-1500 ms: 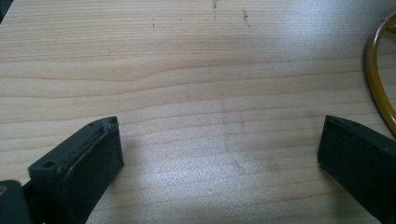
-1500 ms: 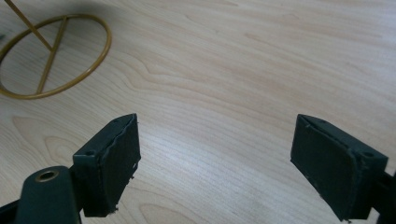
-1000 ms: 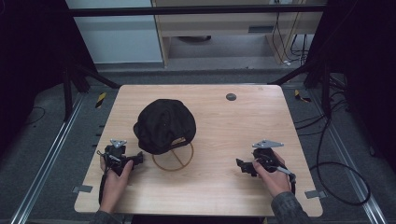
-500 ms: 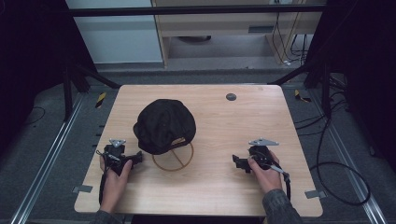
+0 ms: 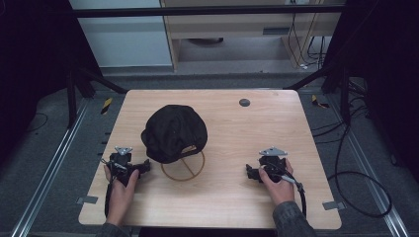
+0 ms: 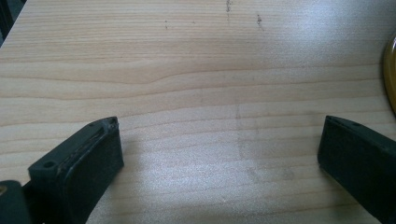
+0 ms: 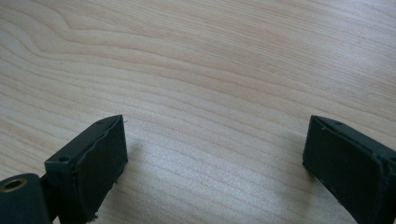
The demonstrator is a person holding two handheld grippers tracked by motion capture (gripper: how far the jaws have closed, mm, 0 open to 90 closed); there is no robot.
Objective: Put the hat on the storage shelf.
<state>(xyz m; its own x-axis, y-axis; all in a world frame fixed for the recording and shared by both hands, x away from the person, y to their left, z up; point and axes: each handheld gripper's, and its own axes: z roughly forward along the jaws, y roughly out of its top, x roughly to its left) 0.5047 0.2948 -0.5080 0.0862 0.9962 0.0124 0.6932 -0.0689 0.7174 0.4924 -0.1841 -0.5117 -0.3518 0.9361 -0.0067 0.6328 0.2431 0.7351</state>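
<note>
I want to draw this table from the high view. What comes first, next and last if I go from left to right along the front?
Left gripper → wooden ring → right gripper.

The cap (image 5: 174, 132) hides part of the wooden ring (image 5: 184, 168) beside the left tool (image 5: 143, 167); the edge of the left gripper view cuts that ring off

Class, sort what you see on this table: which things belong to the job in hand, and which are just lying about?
Belongs to the job:
- black cap
- wooden ring stand partly under the cap
- left gripper, open
- right gripper, jaws just opened wider, nothing between them

Just lying about:
- small dark disc near the table's far edge
- cables on the floor
</note>
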